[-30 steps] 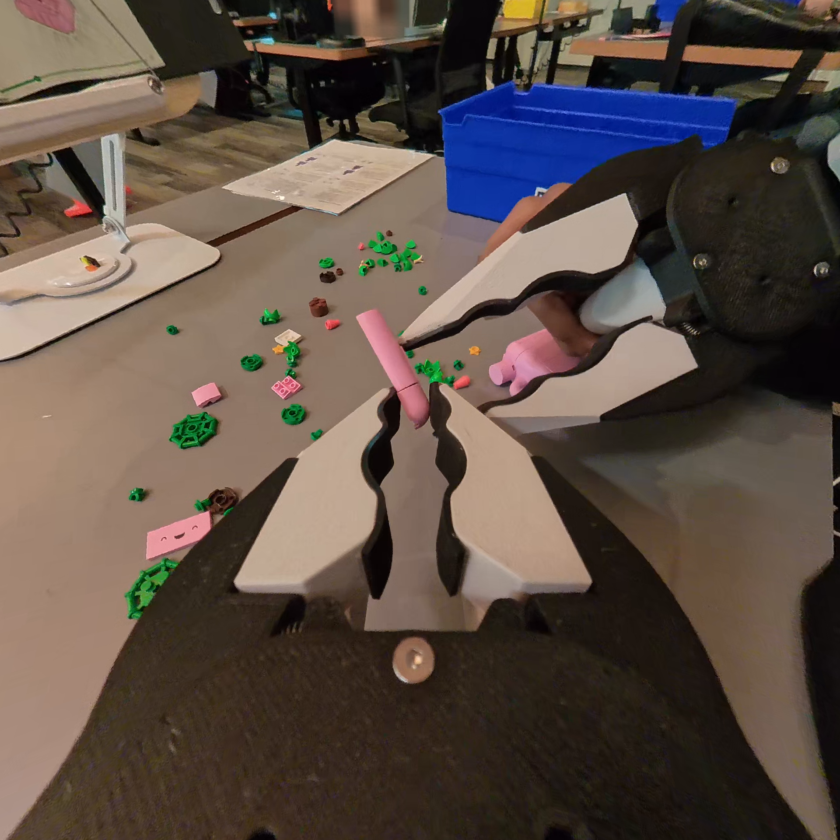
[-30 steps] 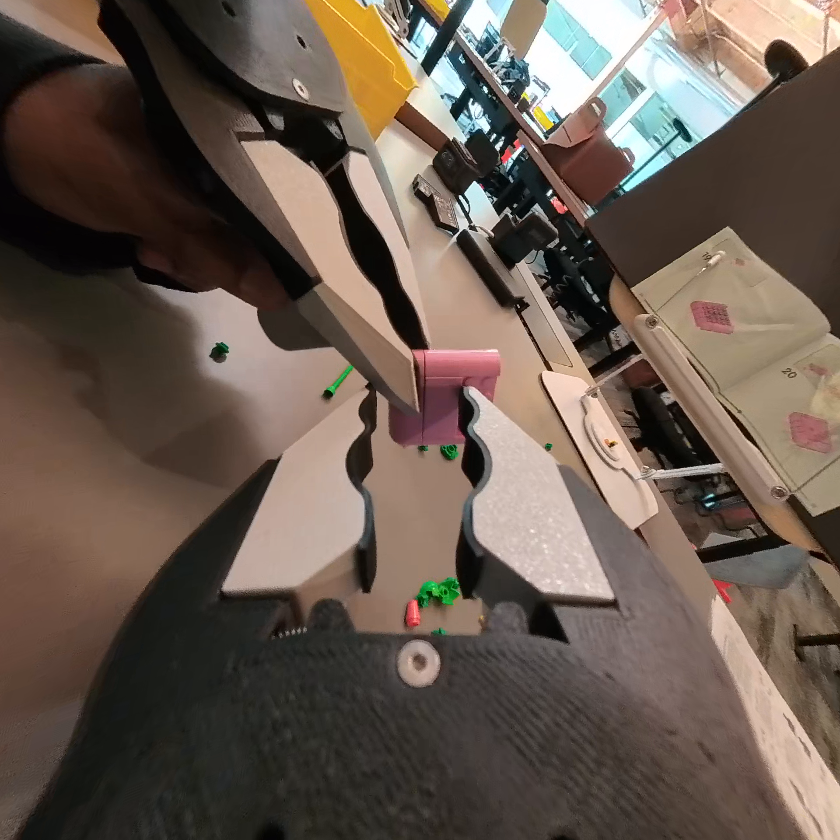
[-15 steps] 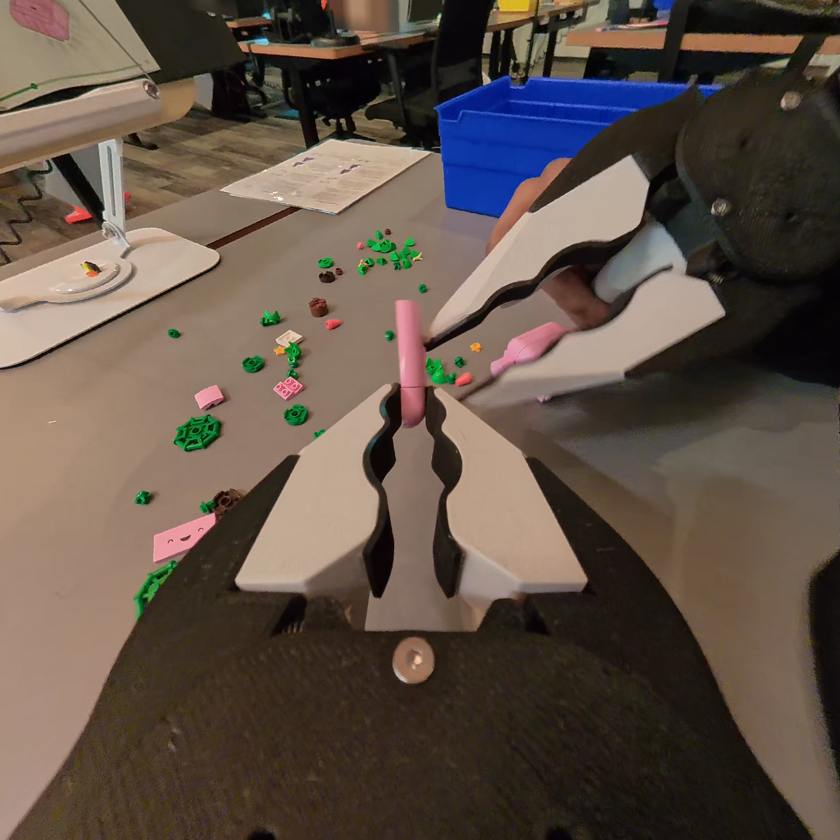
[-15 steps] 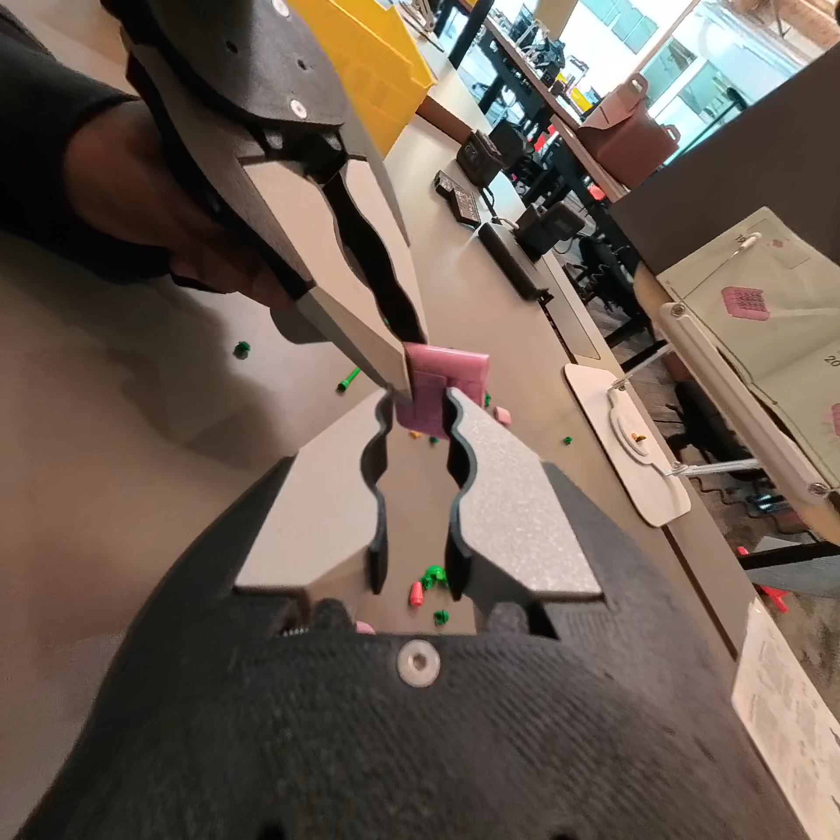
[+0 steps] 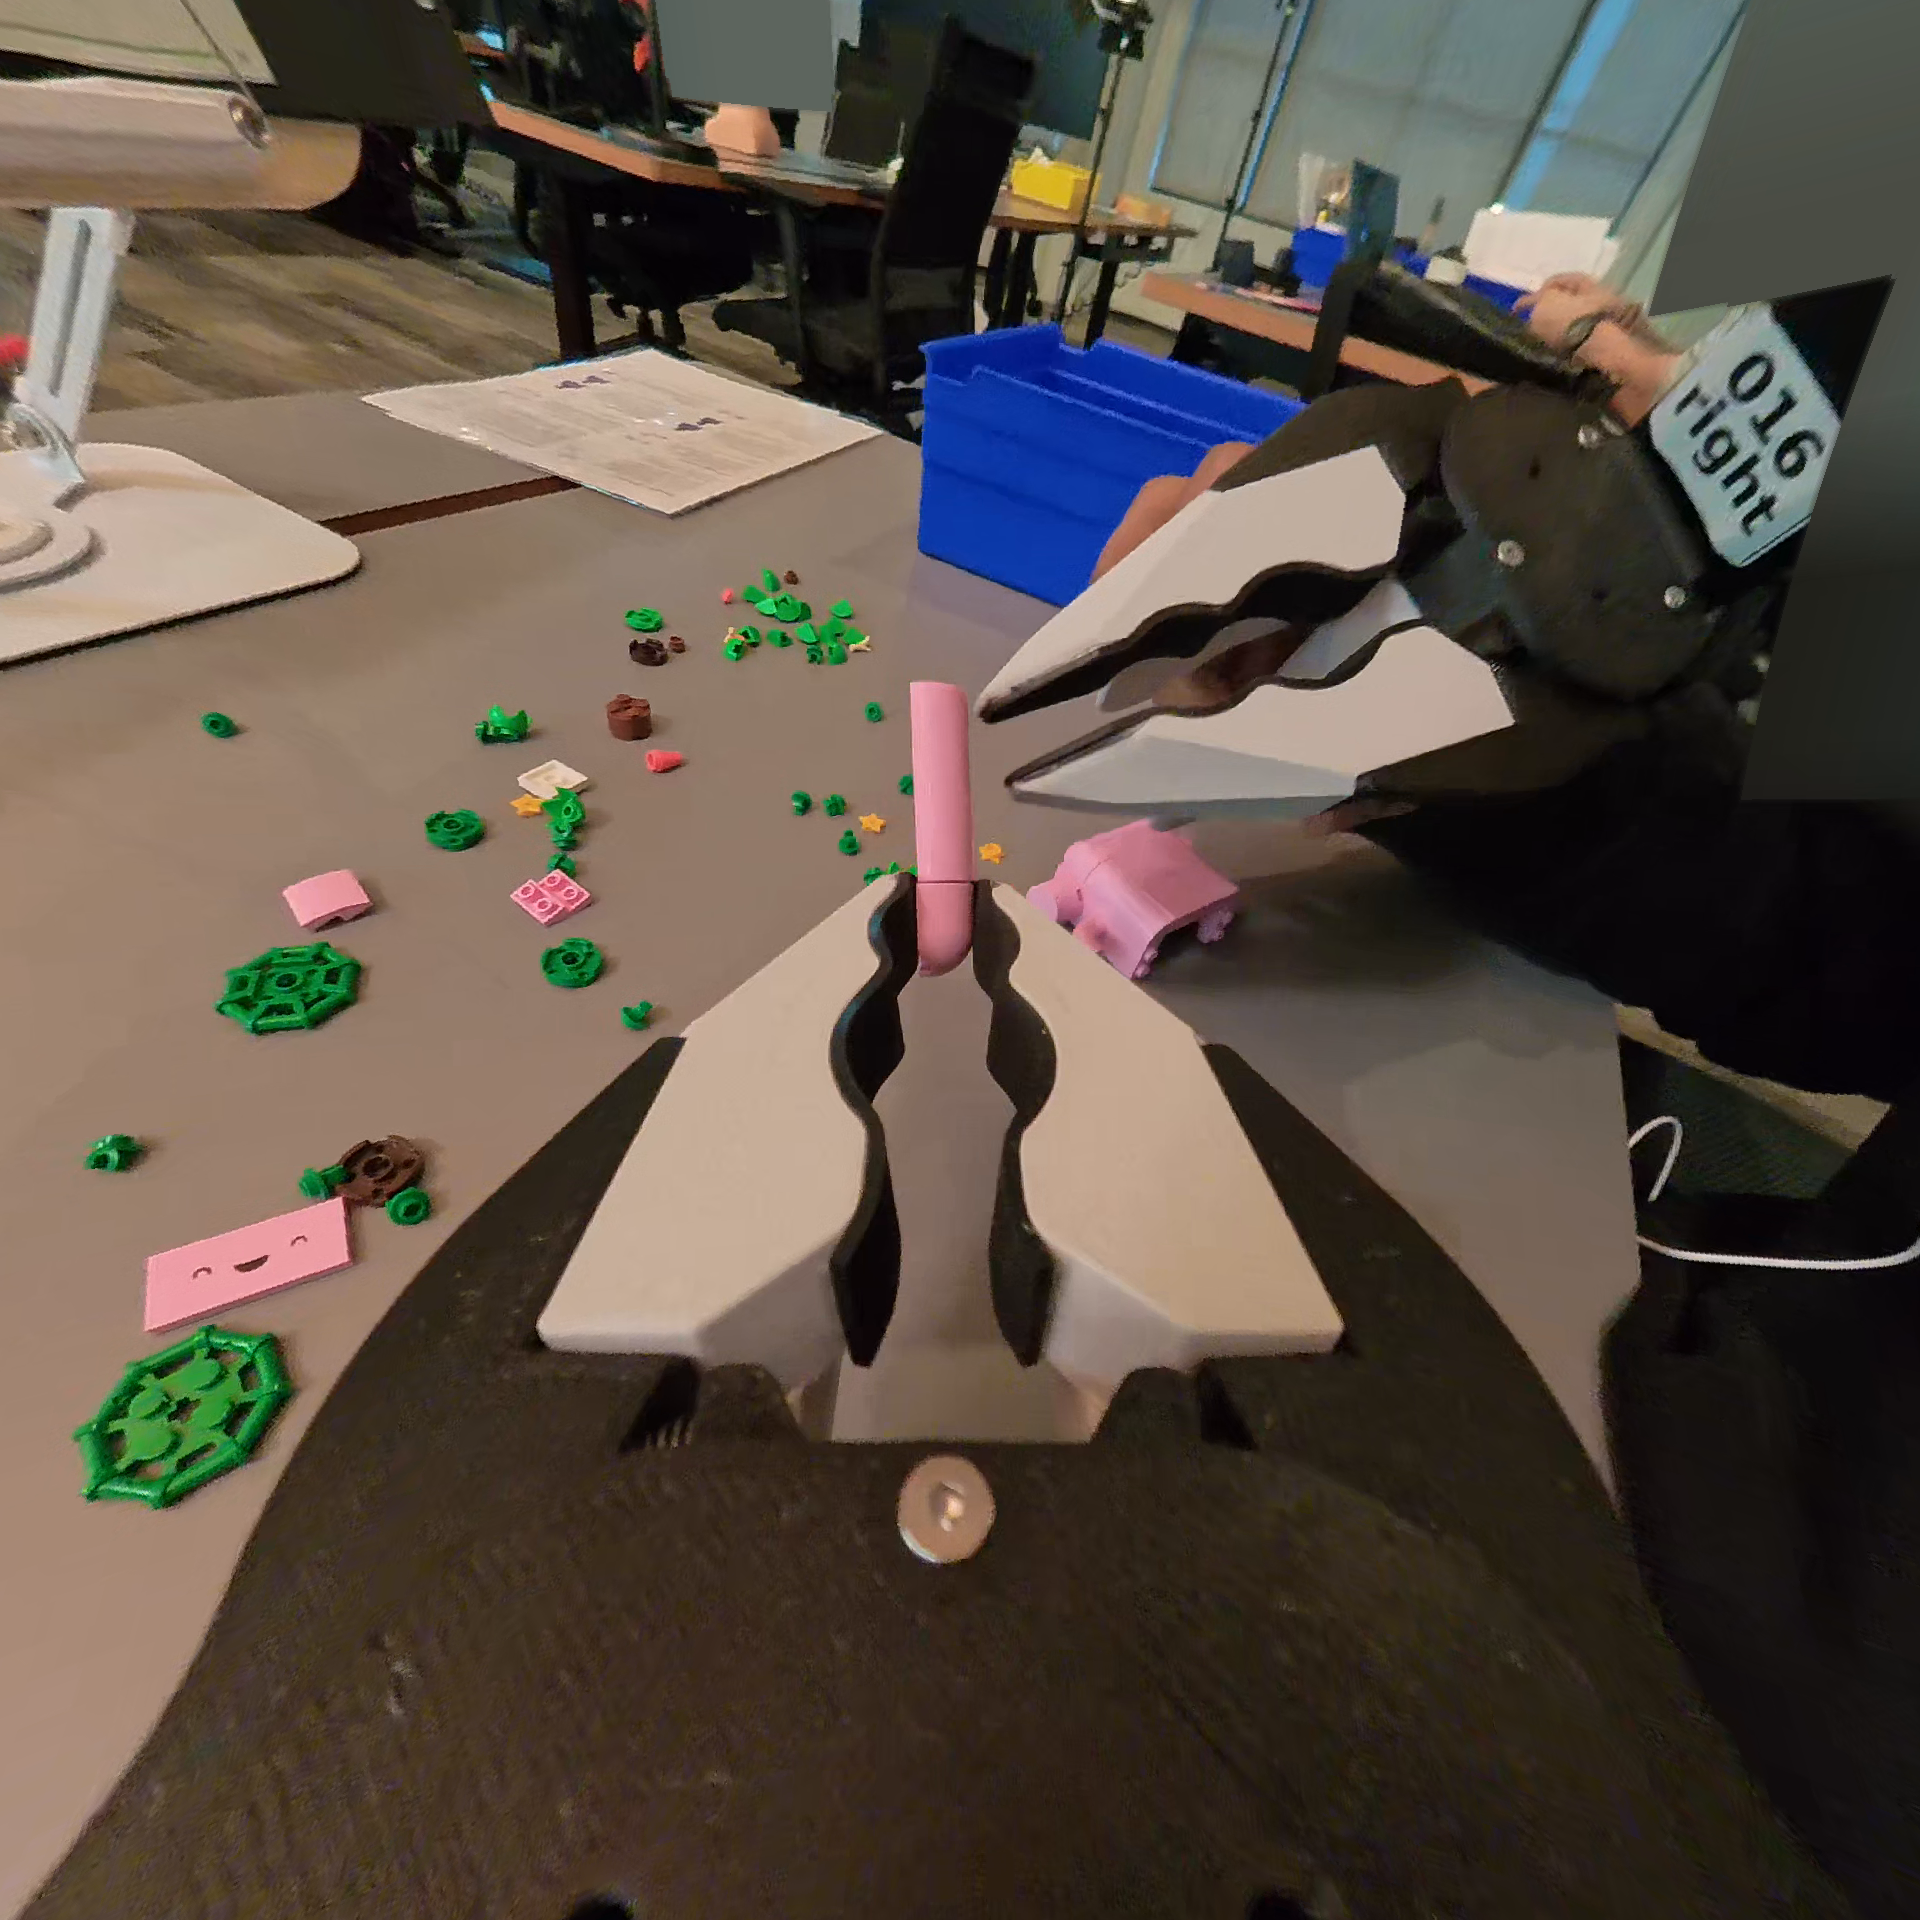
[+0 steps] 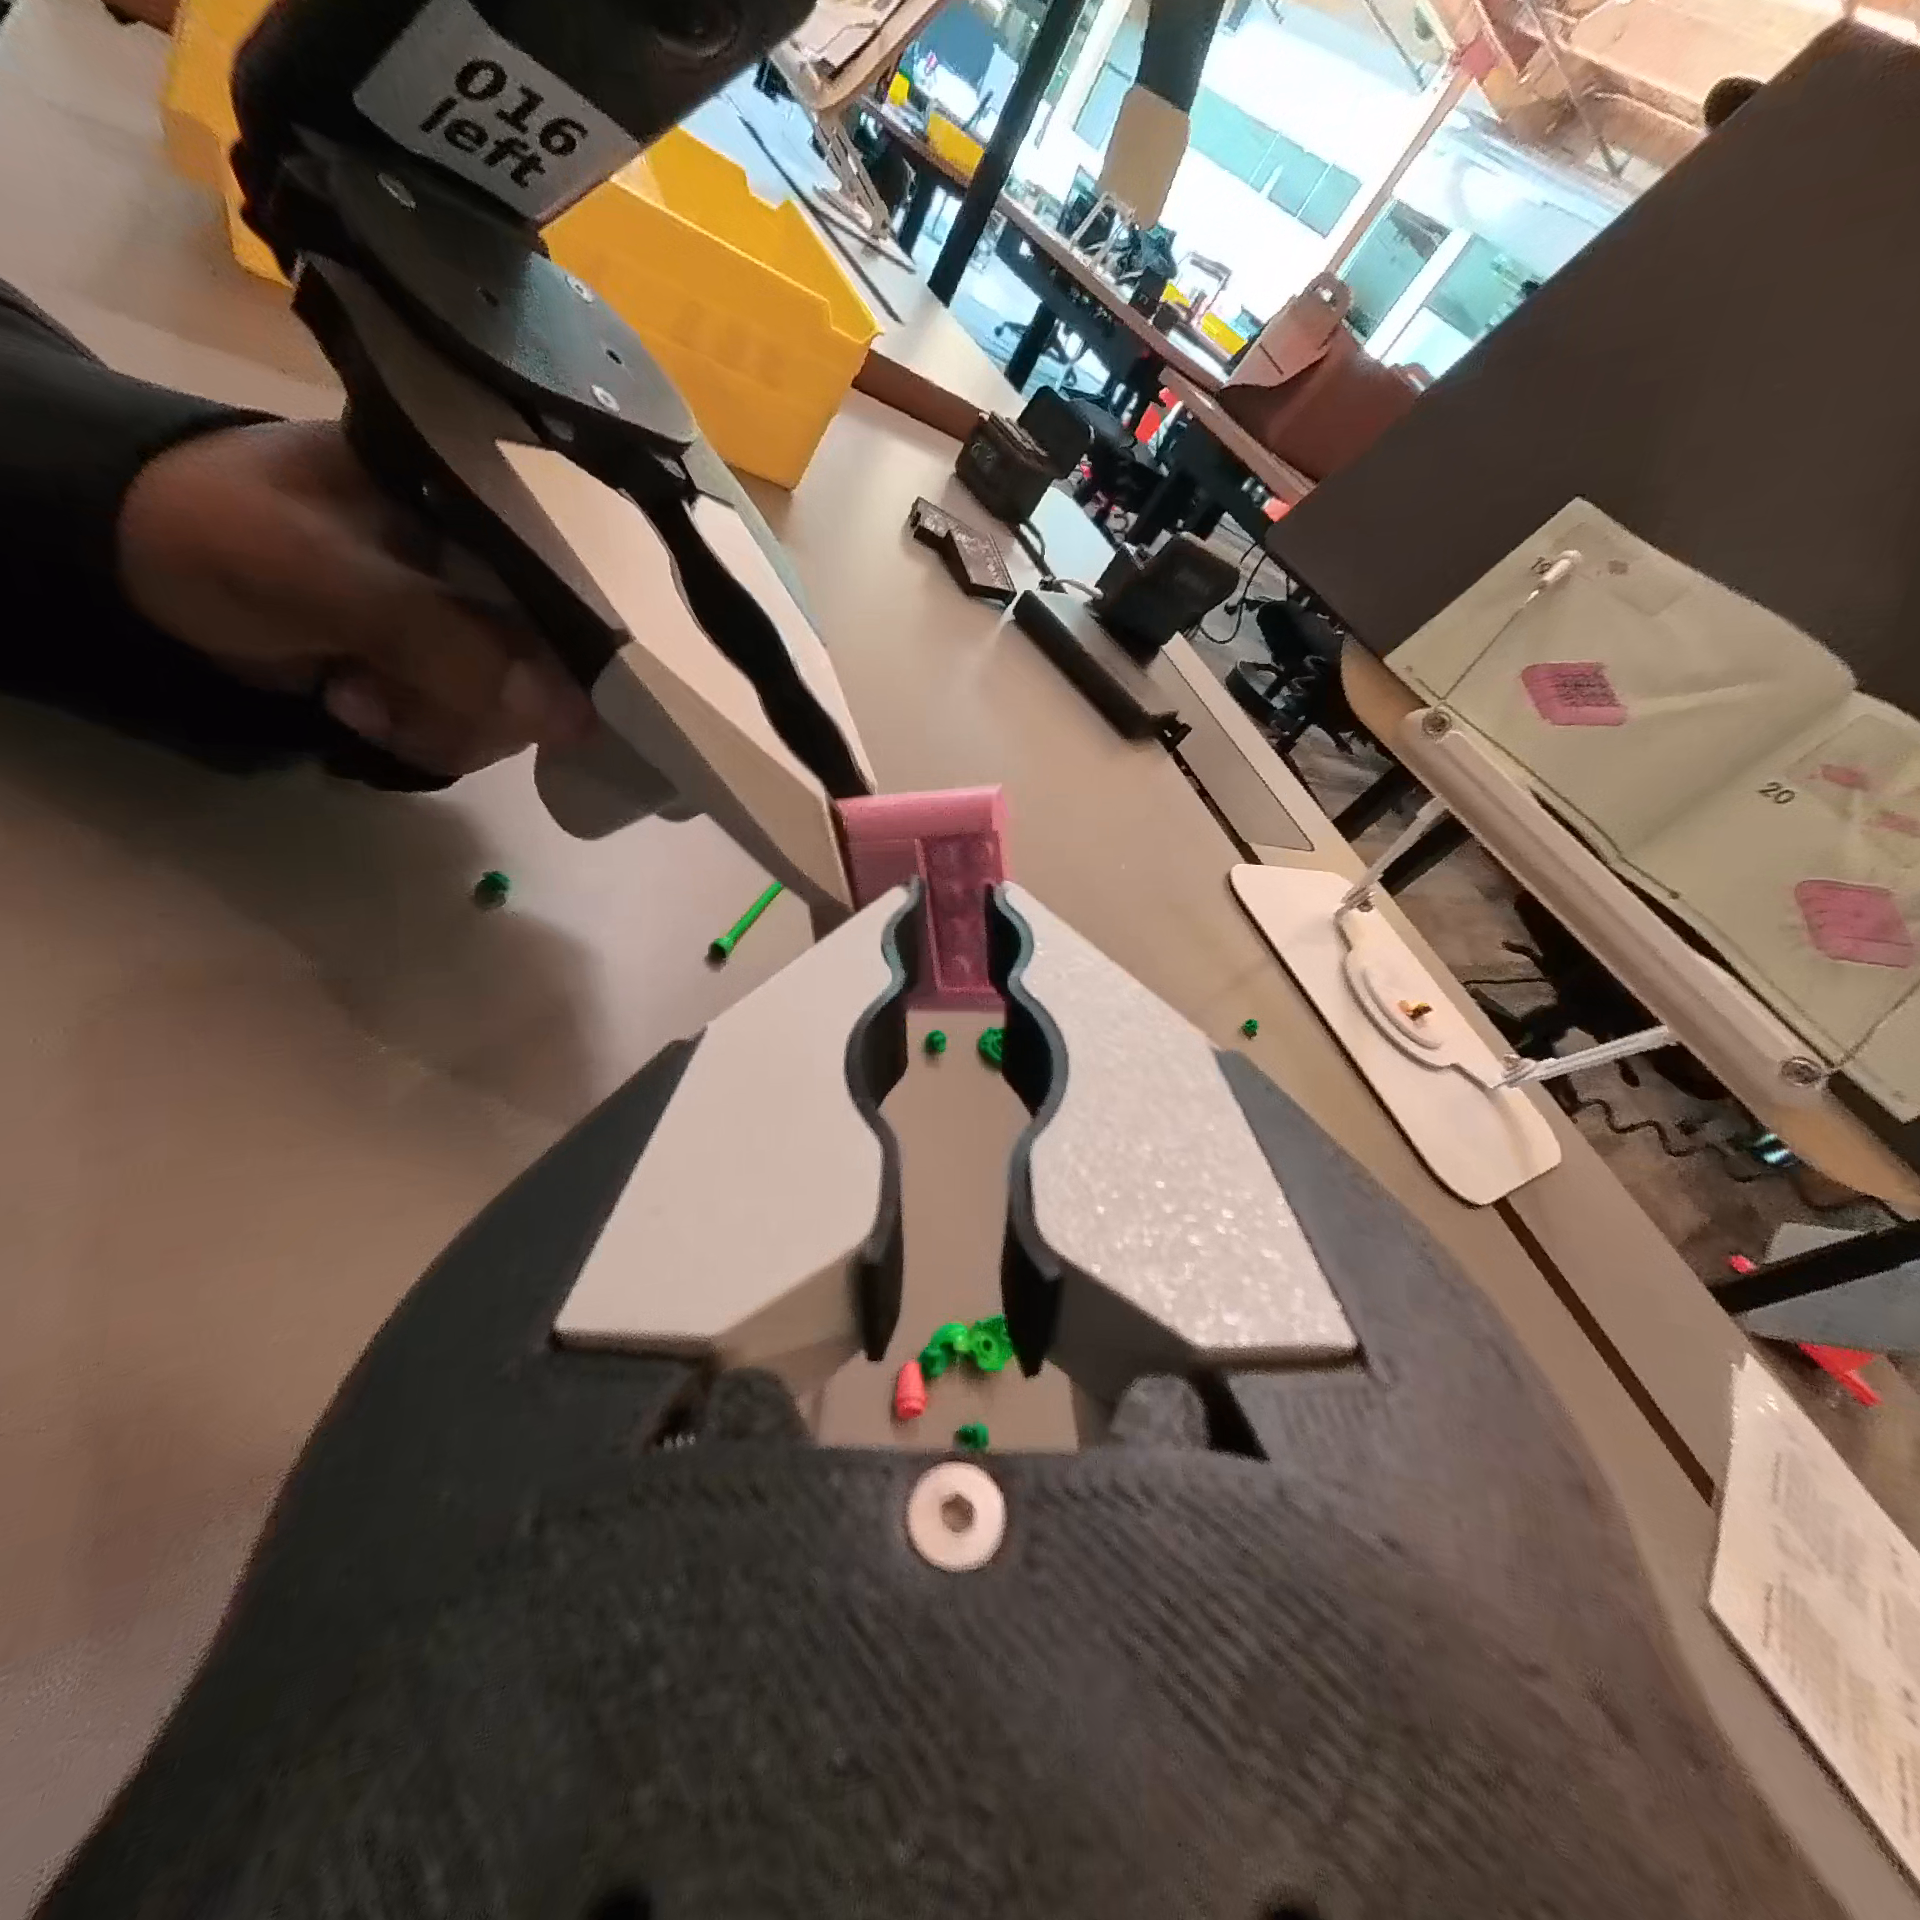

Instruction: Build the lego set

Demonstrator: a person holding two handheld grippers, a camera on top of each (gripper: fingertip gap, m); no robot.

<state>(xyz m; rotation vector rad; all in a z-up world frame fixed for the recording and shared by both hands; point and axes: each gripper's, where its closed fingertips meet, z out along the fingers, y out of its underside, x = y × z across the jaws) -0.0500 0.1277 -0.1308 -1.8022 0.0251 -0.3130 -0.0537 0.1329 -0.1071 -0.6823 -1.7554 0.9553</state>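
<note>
Grippers shared one upright pink piece (image 5: 940,821): left gripper (image 5: 943,914) pinched its base, right gripper (image 5: 992,743), nearly pressed together, touched its top; it might twist loose.

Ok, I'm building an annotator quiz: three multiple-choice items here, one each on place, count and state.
1. Where is the pink half-built block? A in the left gripper; B on the table below the right gripper; C in the right gripper.
2. How many large green web pieces lie on the table? A two; B four; C none.
3. The left gripper is: A open, empty; B shut on the pink plate; C shut on a green piece.
B, it rests on the grey top beneath it; A, both lie at left; B, it clamps the upright plate.
</note>
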